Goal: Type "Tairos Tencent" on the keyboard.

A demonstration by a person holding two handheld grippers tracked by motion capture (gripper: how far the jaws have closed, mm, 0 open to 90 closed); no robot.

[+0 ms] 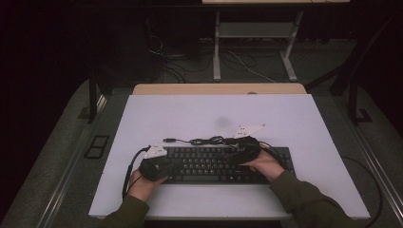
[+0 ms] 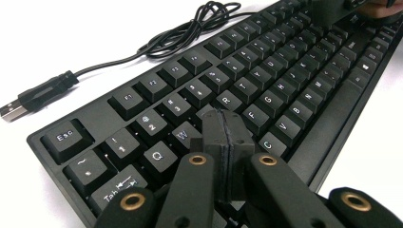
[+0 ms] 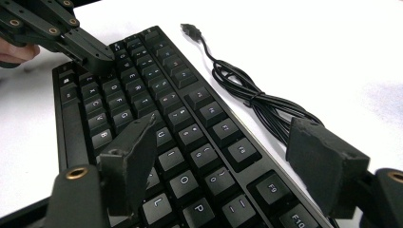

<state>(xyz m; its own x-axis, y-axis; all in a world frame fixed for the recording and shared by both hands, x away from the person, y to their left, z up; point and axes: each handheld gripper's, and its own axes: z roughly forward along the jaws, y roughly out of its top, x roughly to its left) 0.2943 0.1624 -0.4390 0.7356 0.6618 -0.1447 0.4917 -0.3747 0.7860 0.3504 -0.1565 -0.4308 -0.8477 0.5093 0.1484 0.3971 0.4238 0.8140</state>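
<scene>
From the high view, the black keyboard [image 1: 216, 165] lies near your edge of the white worktop [image 1: 190, 114], with wide bare room beyond it and at both sides. Your left tongs [image 1: 168, 164] sit over its left end, your right tongs [image 1: 240, 153] over its right half. Its cable [image 1: 199, 140] is bunched just behind the back edge.

In the left gripper view, your left tongs [image 2: 222, 124] are pressed together with nothing between them, tips low over the keys [image 2: 228, 99] near W and R. The USB plug [image 2: 14, 110] lies free on the worktop.

In the right gripper view, your right tongs [image 3: 223, 152] stand apart, one jaw over the keys, the other beyond the back edge above the cable [image 3: 256, 102].
</scene>
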